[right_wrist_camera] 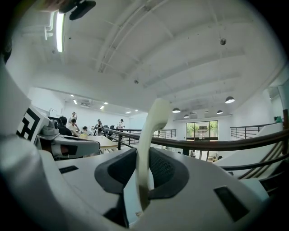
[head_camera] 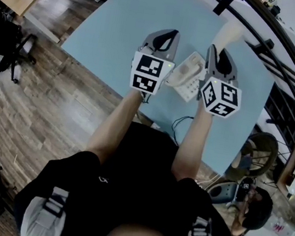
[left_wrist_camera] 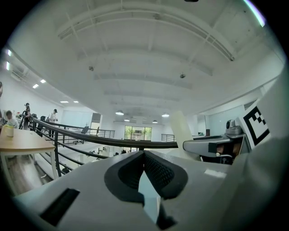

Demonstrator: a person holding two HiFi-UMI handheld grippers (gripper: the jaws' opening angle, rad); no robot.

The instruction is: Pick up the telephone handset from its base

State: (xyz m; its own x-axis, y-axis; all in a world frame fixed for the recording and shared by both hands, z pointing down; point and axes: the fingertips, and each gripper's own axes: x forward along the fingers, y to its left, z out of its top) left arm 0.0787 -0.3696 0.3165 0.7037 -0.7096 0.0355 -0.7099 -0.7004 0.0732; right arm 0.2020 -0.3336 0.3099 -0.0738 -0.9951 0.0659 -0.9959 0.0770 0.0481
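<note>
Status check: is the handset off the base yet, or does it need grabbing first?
Done: the handset is off the telephone base, which sits on the blue table between the grippers. In hand: the right gripper is shut on the handset, which stands upright past its jaws. The left gripper is shut and empty. Left: nothing of the pick-up itself, it seems.

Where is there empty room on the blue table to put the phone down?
The table is bare left of the left hand-held gripper and along its far edge. The middle is crowded: the phone base sits between that one and the right hand-held gripper, which holds the handset.
</note>
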